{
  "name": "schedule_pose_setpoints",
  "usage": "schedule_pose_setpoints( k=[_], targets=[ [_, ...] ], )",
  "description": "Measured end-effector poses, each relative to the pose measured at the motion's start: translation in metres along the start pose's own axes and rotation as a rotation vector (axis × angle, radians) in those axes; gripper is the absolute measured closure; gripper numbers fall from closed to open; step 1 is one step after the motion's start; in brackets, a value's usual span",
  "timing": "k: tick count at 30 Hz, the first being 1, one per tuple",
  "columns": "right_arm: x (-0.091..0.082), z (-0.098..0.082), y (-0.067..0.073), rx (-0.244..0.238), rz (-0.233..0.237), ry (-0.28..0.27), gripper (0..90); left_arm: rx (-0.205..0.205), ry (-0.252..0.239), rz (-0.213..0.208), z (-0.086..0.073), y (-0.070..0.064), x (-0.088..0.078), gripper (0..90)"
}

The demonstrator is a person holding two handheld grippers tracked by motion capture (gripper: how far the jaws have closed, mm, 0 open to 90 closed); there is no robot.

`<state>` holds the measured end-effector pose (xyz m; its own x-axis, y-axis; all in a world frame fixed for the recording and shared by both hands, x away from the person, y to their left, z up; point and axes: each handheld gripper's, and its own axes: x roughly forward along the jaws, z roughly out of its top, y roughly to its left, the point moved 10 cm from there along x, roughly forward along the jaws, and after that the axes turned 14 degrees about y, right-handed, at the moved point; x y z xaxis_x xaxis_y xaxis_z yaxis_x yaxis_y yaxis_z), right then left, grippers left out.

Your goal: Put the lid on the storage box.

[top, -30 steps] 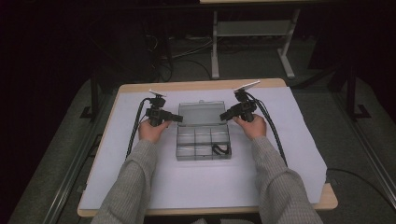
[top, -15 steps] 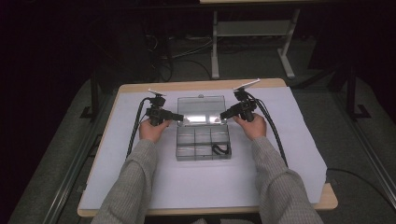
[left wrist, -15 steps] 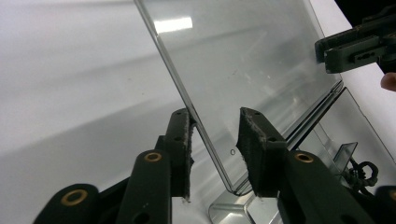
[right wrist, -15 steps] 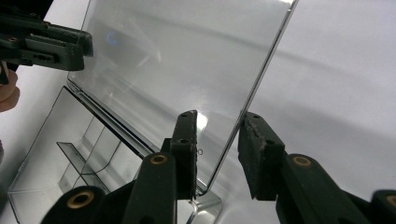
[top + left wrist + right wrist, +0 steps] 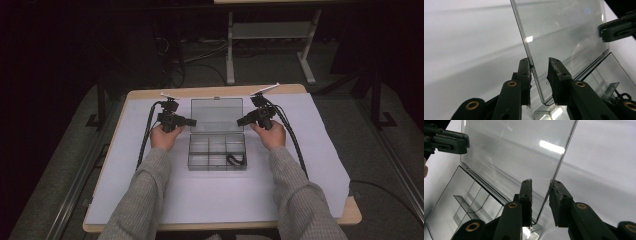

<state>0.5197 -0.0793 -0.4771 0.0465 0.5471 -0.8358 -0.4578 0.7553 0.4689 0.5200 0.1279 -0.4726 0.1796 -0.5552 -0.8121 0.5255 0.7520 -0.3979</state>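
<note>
The small dark thing (image 5: 234, 160) in the box's (image 5: 217, 159) front right compartment is too small to identify. In the left gripper view, the lid's (image 5: 564, 32) top edge is cut off by the frame; whether the fingers (image 5: 525, 75) press it is unclear.

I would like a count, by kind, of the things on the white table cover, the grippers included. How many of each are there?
Clear plastic box with open lid: 1
Black item in the box, kind unclear: 1
Left gripper and right gripper: 2
Total: 4
</note>
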Motion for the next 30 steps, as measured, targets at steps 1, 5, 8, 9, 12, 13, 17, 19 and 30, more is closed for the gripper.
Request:
schedule_pose_setpoints(
  k=[1,5,8,9,12,13,17,19,30],
  targets=[
    [-0.001,0.0,0.0,0.002,0.0,-0.001,72.6,-0.002,0.002,0.001,0.0,-0.001,0.0,72.5],
    [-0.003,-0.001,-0.001,0.001,-0.002,-0.003,73.1,0.002,-0.006,-0.003,0.001,-0.001,0.0,73.1],
    [-0.003,-0.001,0.0,-0.006,-0.008,-0.009,73.2,0.017,-0.007,0.004,0.001,-0.001,-0.001,73.3],
    [-0.003,-0.001,0.0,-0.003,-0.009,-0.006,73.2,0.017,-0.006,0.004,0.0,-0.002,-0.002,73.4],
    [-0.004,-0.001,0.001,-0.008,-0.015,-0.01,73.3,0.032,-0.009,0.003,0.0,-0.003,-0.004,73.2],
    [-0.004,-0.001,0.002,-0.013,-0.018,-0.015,73.3,0.03,-0.012,0.0,0.0,-0.003,-0.004,73.2],
    [-0.005,-0.001,0.003,-0.014,-0.014,-0.017,73.2,0.038,-0.014,-0.003,-0.001,-0.004,-0.006,73.2],
    [-0.005,-0.001,0.004,-0.02,-0.018,-0.023,73.0,0.043,-0.017,-0.004,-0.001,-0.004,-0.007,73.2],
    [-0.008,-0.001,0.007,-0.038,-0.012,-0.04,72.8,0.056,-0.04,-0.004,-0.002,-0.007,-0.01,73.2]
  ],
)
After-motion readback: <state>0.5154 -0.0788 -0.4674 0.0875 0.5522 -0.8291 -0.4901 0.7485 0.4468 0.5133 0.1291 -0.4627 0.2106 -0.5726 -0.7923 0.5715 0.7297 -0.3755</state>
